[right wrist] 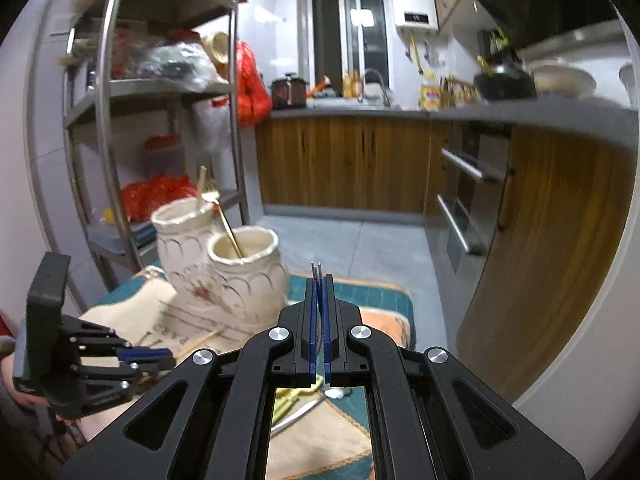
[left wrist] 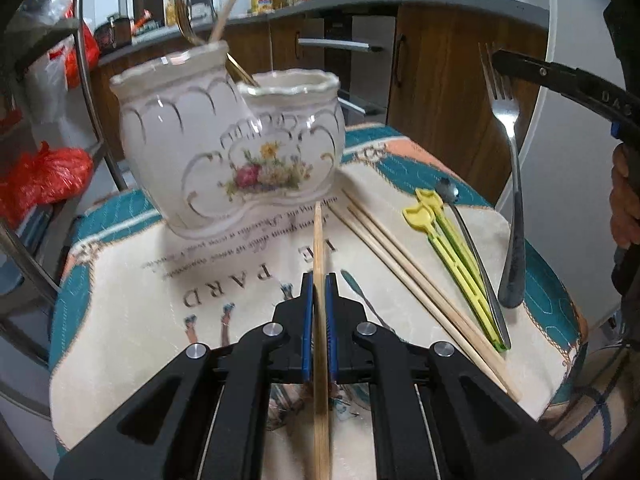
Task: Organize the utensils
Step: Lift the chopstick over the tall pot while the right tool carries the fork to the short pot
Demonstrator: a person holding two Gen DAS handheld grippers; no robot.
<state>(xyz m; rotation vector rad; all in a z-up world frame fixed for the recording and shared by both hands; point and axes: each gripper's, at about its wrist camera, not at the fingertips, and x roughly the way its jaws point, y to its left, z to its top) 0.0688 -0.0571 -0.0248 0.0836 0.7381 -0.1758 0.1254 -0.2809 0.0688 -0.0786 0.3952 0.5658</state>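
A white double ceramic holder [left wrist: 228, 144] with a flower print stands on a printed cloth; it also shows in the right wrist view [right wrist: 224, 268], holding a gold spoon [right wrist: 226, 220] and a chopstick. My left gripper [left wrist: 319, 280] is shut on a wooden chopstick [left wrist: 319, 248] pointing toward the holder. My right gripper [right wrist: 319, 280] is shut on a fork [left wrist: 510, 160] near its tines, which poke out between the pads [right wrist: 318, 268]; the fork hangs upright above the cloth's right side. Two wooden chopsticks [left wrist: 408, 280], yellow-green training chopsticks [left wrist: 452, 256] and a metal spoon [left wrist: 468, 248] lie on the cloth.
The cloth [left wrist: 160, 280] covers a small table with teal borders. A metal shelf rack [right wrist: 120, 120] with red bags stands to the left. Wooden kitchen cabinets [right wrist: 340, 160] and a counter run behind and to the right.
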